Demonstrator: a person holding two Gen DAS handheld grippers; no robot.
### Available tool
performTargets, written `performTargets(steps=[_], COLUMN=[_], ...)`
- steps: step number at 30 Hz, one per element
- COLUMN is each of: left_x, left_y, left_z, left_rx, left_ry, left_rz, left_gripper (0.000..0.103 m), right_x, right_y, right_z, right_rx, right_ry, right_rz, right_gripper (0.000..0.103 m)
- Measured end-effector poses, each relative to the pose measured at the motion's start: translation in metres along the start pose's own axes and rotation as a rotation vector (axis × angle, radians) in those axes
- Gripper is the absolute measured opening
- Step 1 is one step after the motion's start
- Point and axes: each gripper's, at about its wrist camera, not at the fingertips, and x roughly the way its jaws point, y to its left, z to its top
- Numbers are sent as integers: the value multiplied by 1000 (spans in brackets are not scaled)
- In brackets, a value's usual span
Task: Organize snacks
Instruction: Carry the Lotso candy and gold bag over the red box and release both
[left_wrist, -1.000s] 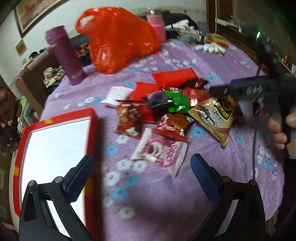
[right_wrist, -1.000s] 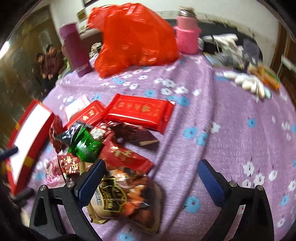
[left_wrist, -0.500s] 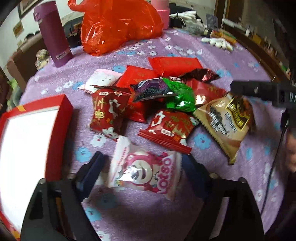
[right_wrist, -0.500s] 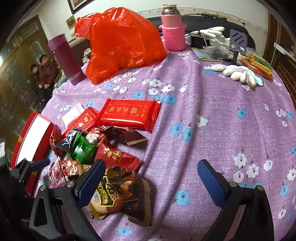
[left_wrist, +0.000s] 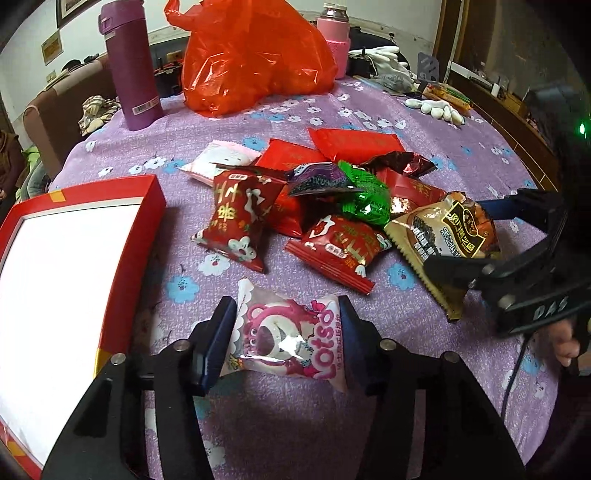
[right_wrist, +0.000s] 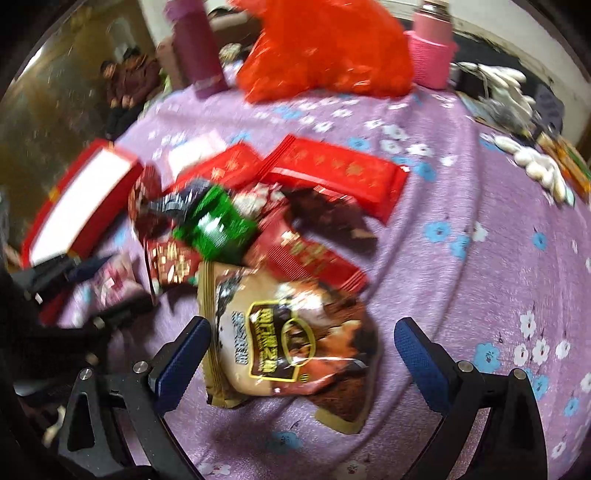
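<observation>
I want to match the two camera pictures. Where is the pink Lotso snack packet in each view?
Left wrist view: the pink Lotso packet lies low in the centre, between the closing fingers of the left gripper.
Right wrist view: the packet shows blurred at the left edge, beside the left gripper's dark fingers.
Shared landmark: the brown-and-gold snack bag, right of the Lotso packet in both views.

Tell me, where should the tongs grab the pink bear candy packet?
Across its puffy middle, coming down from above. The pink-and-white plastic packet lies flat on the purple flowered tablecloth, its crimped ends pointing away and toward the camera. The left tongs already straddle it and are closing on its long sides.
</observation>
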Motion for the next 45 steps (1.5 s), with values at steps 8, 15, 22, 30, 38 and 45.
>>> performTargets(steps=[8,15,22,30,38,45], left_x=[-27,-40,-48,-54,-62,-59], left_y=[0,0,3,6,14,17], left_z=[0,4,3,1,2,0], left_rx=[-4,-12,-23,-29,-46,-56], left_ry=[-54,-82,-101,-109,-134,-121], left_rz=[5,20,16,18,34,30], left_gripper=[53,53,54,54,55,55], right_x=[3,-4,-5,-8,-16,-8], right_y=[-1,2,-6,-3,3,12], right_z=[-6,-11,-9,-9,-10,-12], right_rx=[26,17,85,82,53,20], right_ry=[-25,-39,-49,-61,-61,-40], right_rz=[29,128,310,354,468,403], right_gripper=[87,61,42,38,34,34])
